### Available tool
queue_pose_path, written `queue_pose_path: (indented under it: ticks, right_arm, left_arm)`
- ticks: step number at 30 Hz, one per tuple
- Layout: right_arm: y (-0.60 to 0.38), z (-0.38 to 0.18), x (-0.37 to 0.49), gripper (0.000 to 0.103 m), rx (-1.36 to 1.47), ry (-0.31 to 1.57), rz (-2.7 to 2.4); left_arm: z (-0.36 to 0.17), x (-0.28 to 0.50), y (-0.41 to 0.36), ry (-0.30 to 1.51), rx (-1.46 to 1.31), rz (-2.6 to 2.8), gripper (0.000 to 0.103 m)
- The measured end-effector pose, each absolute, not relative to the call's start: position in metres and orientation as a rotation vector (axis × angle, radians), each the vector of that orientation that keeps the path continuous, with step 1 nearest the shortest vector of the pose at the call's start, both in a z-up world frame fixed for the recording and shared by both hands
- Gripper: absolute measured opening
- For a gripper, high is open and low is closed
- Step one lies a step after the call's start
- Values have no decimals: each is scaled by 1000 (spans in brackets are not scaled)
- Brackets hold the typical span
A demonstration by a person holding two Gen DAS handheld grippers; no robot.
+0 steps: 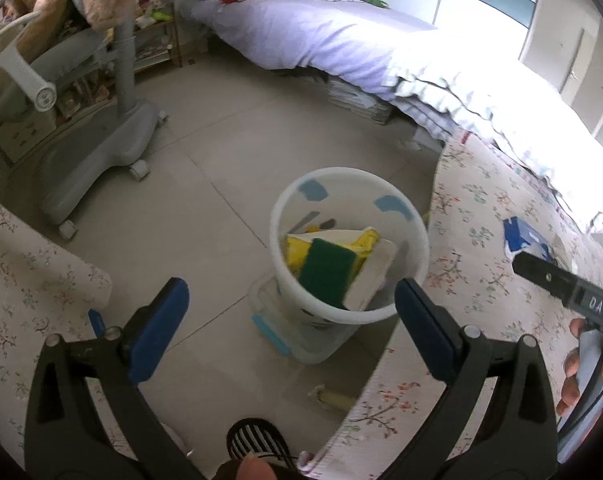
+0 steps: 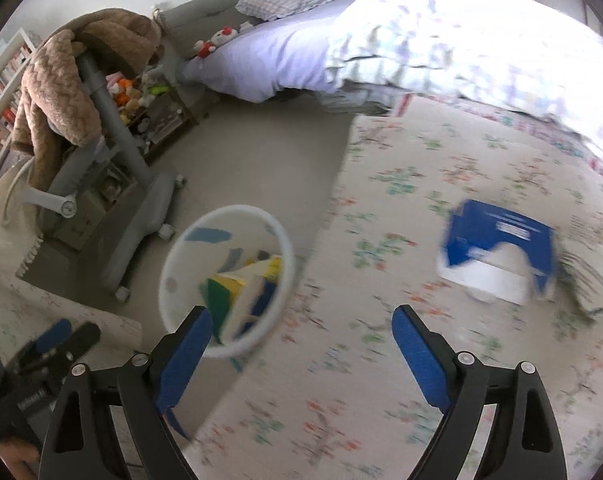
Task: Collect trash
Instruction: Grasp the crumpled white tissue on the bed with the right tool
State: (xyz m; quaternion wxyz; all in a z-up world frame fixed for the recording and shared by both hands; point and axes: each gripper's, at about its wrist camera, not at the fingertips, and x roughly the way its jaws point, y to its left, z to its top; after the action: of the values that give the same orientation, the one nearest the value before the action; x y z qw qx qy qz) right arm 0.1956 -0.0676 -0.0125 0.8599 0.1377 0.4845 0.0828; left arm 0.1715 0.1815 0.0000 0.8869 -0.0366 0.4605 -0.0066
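A white trash bin (image 1: pixel 415 256) stands on the floor and holds a yellow and green sponge (image 1: pixel 328 272), a pale flat board and other scraps. My left gripper (image 1: pixel 291 304) hangs open just in front of the bin with nothing between its blue pads. In the right wrist view the bin (image 2: pixel 287 248) lies left of centre. My right gripper (image 2: pixel 301 334) is open and empty above the flowered bed cover (image 2: pixel 401 184). A blue and white box (image 2: pixel 497 248) lies on that cover, ahead and to the right of it; the same box (image 1: pixel 527 238) shows in the left wrist view.
A grey wheeled chair (image 1: pixel 101 128) draped with a brown blanket stands to the left. A bed with a lilac sheet (image 1: pixel 321 36) and plush toys is at the back. A small yellow scrap (image 1: pixel 333 400) lies on the floor near a striped shoe (image 1: pixel 257 438).
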Motion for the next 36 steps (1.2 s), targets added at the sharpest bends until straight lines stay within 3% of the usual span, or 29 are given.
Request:
queue_pose_path:
  ticks: [20, 36]
  right_arm:
    - [-230, -24, 112, 93, 312, 1071, -79]
    - [-314, -31, 111, 93, 454, 1160, -129]
  left_arm:
    - [1, 164, 74, 988, 17, -183, 102]
    - [-13, 176, -10, 1038, 26, -256, 102]
